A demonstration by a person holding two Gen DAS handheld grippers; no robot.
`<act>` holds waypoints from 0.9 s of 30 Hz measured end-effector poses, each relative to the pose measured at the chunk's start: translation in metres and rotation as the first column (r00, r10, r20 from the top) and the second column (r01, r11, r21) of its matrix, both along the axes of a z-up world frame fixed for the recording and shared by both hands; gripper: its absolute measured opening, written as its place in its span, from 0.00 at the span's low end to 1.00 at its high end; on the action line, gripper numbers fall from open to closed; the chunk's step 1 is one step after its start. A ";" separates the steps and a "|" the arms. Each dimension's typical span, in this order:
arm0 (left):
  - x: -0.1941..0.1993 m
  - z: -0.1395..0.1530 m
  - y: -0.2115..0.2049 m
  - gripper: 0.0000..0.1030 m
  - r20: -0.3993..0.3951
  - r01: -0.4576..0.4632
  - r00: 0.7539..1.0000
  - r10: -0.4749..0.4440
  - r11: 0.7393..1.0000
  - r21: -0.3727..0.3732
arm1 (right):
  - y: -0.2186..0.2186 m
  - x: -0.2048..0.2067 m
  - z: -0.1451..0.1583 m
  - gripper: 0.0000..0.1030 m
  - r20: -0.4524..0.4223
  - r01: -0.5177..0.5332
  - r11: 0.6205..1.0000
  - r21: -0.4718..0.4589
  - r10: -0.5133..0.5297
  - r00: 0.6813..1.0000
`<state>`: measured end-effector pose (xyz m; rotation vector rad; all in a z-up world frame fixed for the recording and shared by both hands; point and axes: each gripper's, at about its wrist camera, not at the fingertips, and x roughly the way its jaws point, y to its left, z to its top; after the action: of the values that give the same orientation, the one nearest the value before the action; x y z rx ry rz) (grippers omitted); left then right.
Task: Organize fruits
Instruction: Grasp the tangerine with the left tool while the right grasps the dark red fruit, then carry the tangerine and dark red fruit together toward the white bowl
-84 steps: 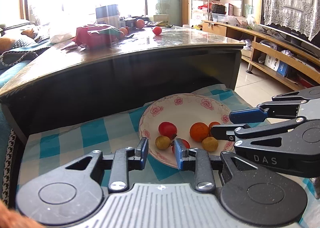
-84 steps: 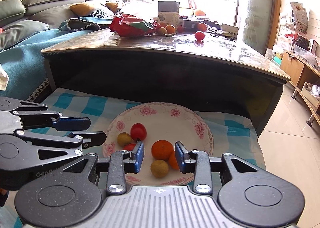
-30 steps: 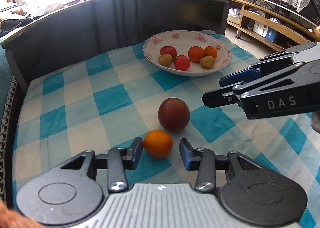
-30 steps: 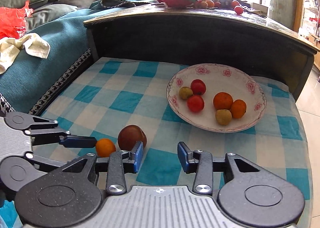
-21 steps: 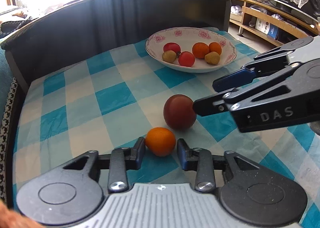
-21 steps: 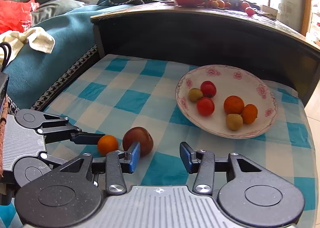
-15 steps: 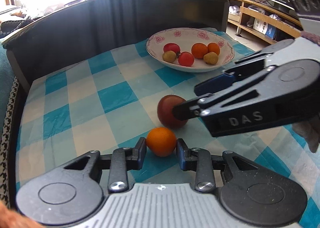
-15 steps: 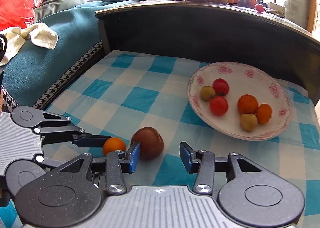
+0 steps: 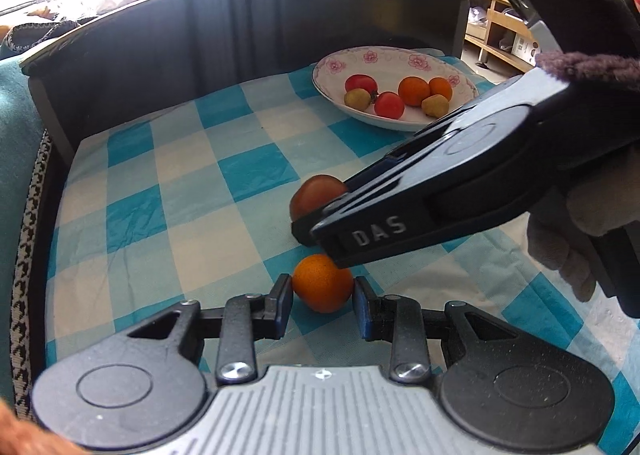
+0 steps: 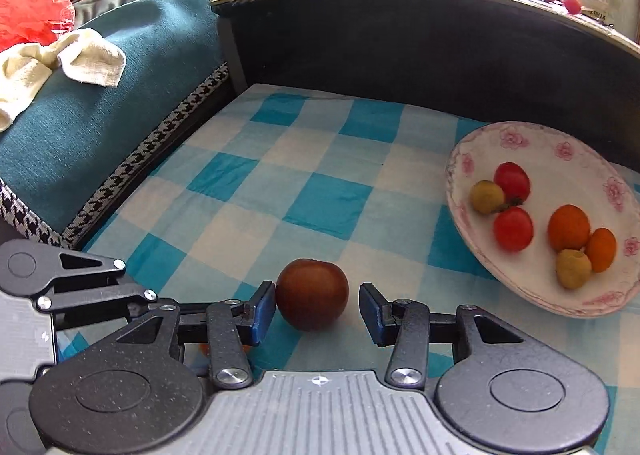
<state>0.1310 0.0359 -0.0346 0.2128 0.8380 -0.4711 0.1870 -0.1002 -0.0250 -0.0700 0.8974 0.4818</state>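
On the blue-and-white checked cloth (image 9: pixel 256 171), the left gripper (image 9: pixel 322 305) has closed its jaws narrowly onto a small orange (image 9: pixel 322 283), both blue pads touching its sides. Just beyond it, the right gripper (image 10: pixel 317 308) straddles a dark red plum-like fruit (image 10: pixel 312 293); its left pad touches the fruit, the right pad stands clear. Far right, a floral plate (image 10: pixel 532 143) holds two tomatoes, two oranges and two yellowish fruits.
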 end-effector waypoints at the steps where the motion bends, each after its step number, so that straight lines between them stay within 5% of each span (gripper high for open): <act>1: 0.000 -0.001 0.001 0.40 -0.004 -0.002 1.000 0.002 1.000 -0.001 | 0.003 0.002 -0.002 0.36 -0.011 -0.001 1.000 0.002 0.001 1.000; 9: 0.001 0.001 -0.002 0.40 -0.028 0.005 1.000 -0.006 0.999 -0.032 | 0.003 -0.001 0.001 0.31 -0.012 0.027 1.000 -0.004 -0.027 1.000; 22: -0.026 -0.003 -0.048 0.40 -0.025 0.121 0.992 -0.121 0.992 -0.024 | -0.075 -0.086 0.015 0.31 -0.043 0.088 0.977 -0.193 -0.098 0.994; 27: -0.026 -0.005 -0.053 0.40 -0.016 0.121 0.993 -0.121 0.993 -0.017 | -0.082 -0.095 0.007 0.32 -0.015 0.083 0.979 -0.184 -0.087 0.996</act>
<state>0.1052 -0.0176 -0.0391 0.2461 0.8412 -0.5935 0.0923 -0.1822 -0.0184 -0.1936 0.9622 0.3199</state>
